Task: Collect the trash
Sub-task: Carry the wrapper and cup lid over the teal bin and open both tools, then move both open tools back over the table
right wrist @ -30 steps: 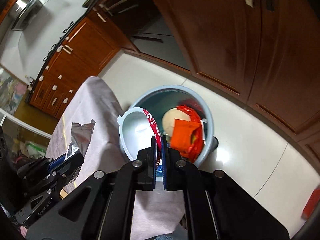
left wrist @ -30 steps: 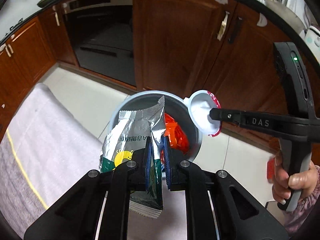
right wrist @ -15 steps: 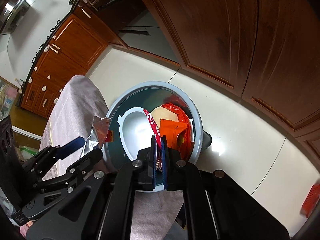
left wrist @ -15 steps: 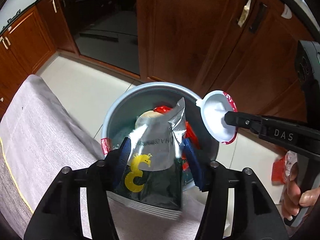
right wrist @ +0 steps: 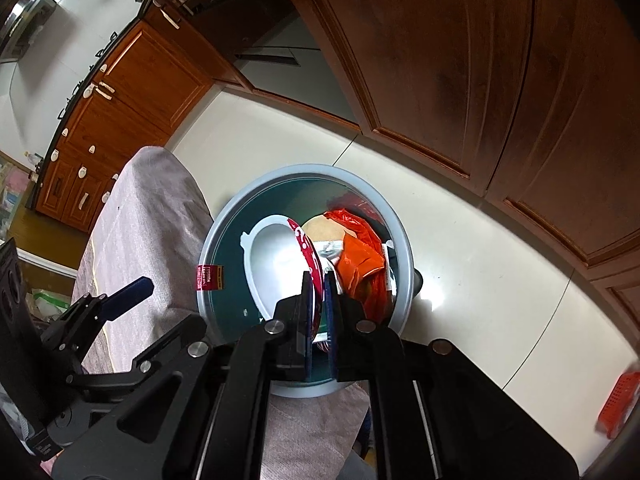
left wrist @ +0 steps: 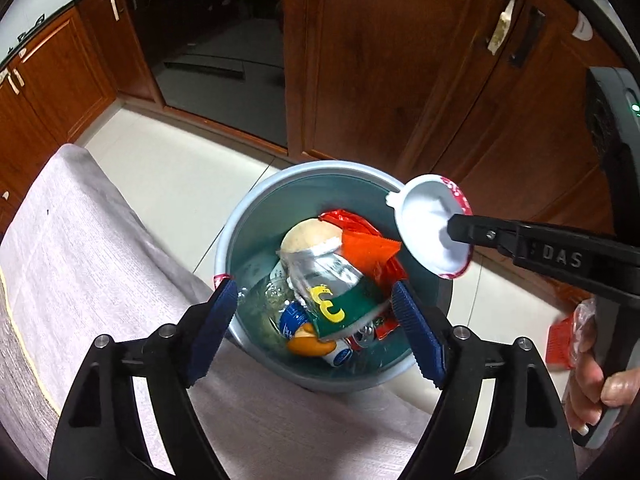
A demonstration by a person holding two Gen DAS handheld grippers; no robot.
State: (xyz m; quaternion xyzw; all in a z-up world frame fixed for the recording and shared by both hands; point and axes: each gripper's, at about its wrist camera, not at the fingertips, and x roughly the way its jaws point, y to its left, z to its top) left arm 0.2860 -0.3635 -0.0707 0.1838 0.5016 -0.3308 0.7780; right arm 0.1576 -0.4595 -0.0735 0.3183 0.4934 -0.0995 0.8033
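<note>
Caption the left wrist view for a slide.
Left gripper, jaws just opened, above the bin where the foil packet lies; right gripper holds a white lid over the rim.

grey-blue bin (left wrist: 240,216), silver-green wrapper (left wrist: 336,292), white lid (left wrist: 428,220)

A home kitchen; wooden cabinets (left wrist: 392,64), built-in oven (left wrist: 216,60), tiled floor (right wrist: 460,248).

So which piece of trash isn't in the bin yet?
The white lid with the red rim. The right gripper pinches its edge above the bin, while the silver-green wrapper, orange wrapper and the rest lie inside.
</note>
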